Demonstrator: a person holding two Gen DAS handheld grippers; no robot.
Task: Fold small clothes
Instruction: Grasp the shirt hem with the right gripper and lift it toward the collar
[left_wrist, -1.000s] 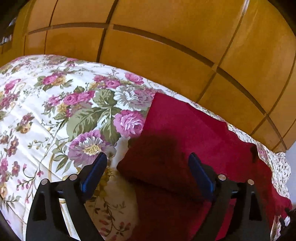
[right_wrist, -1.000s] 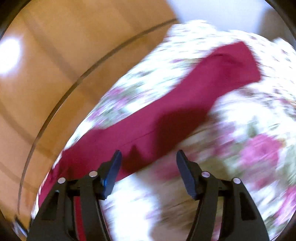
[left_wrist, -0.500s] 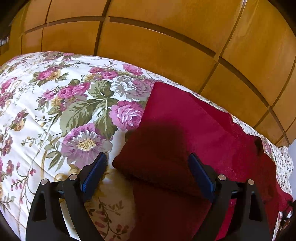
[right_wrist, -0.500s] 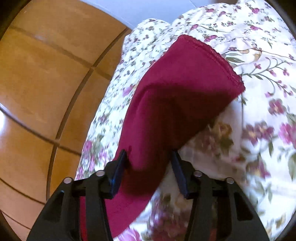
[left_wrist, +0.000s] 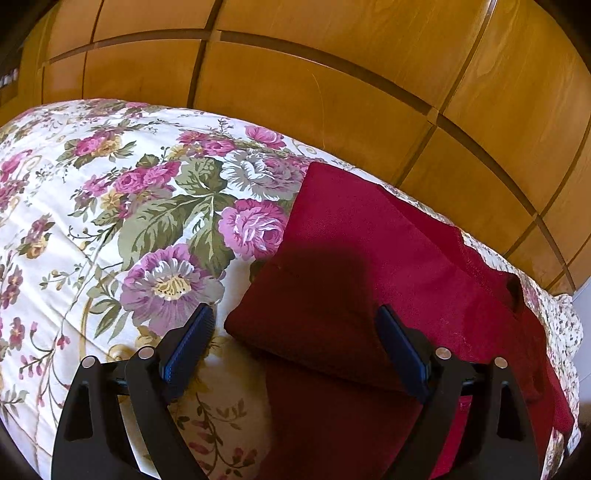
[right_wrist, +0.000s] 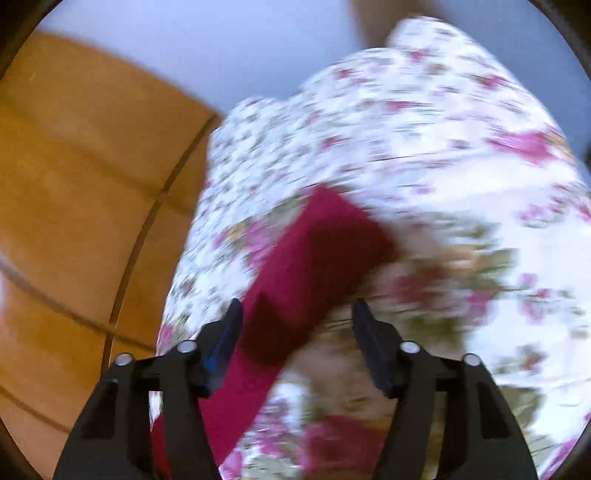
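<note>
Your left gripper (left_wrist: 295, 332) waits with jaws wide open over the red garment's (left_wrist: 369, 258) folded corner. Your right gripper (right_wrist: 295, 325) has jaws that have just been opening, the cloth between them unpressed; close firmly before you fold on the bed (left_wrist: 110, 184).

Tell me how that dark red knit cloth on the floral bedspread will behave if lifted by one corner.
The dark red knit cloth will probably droop limply: its folded layer already sags softly. It likely grips rather than slips, given its textured weave, and seems light, barely denting the floral bedspread.
</note>
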